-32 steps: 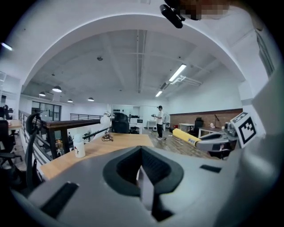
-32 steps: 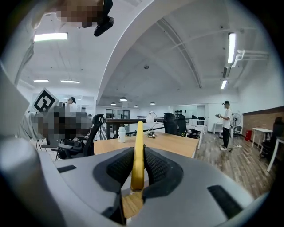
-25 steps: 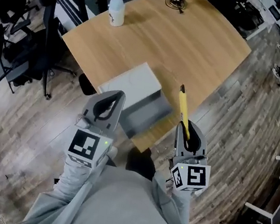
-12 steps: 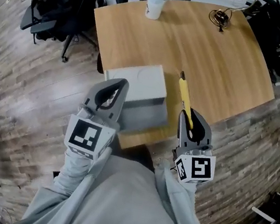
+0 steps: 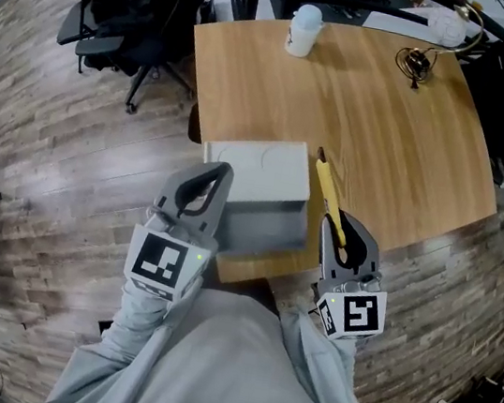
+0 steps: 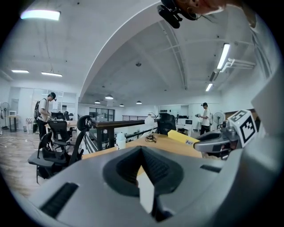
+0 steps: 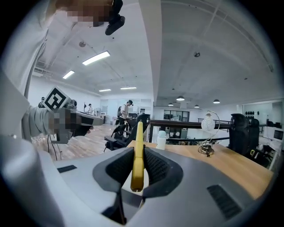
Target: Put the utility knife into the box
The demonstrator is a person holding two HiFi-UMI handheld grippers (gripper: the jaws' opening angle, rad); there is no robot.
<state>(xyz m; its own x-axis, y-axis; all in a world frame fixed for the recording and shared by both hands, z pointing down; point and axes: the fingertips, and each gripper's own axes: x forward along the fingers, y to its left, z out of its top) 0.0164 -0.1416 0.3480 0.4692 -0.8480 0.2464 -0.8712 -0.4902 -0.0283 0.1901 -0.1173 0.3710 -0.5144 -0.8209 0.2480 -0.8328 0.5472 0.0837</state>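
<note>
A grey box lies open at the near edge of the wooden table, its lid folded back and its hollow facing up. My right gripper is shut on a yellow utility knife, which sticks out forward just right of the box. The right gripper view shows the knife upright between the jaws of that gripper. My left gripper hovers over the box's near left corner, shut with nothing in it. The left gripper view shows its jaws closed and the knife off to the right.
A white bottle stands at the table's far edge. A coil of wire lies at the far right corner. Office chairs stand on the wooden floor to the left. People stand far off in the room.
The head has turned, so the table and box now sit more squarely ahead. The knife in the right gripper has come closer to the box's right side. Both grippers keep their grip state.
</note>
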